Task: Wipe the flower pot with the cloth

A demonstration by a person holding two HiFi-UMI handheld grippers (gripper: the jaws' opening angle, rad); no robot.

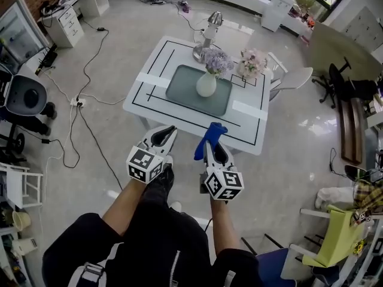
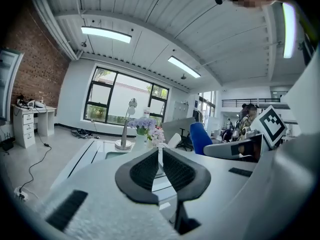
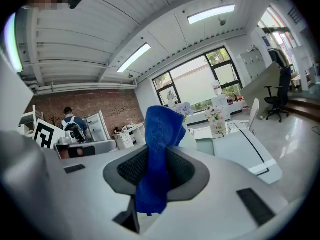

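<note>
While the right gripper [image 3: 160,156] pinches the blue cloth [image 3: 162,126], the left gripper [image 2: 160,154] is pressed together, empty, both short of the bench [image 1: 251,131].

White table [image 1: 157,109], grey mat [image 1: 182,87] at centre, flower pot [image 1: 206,85] on mat, lamp [image 1: 201,52] behind mat, pink bouquet [image 1: 252,64] right of lamp.

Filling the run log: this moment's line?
left gripper shut, empty | right gripper shut on blue cloth | white flower pot on white table

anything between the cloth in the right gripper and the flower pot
Nothing visible: only bare table and mat lie between the right gripper, holding the blue cloth, and the flower pot.
</note>
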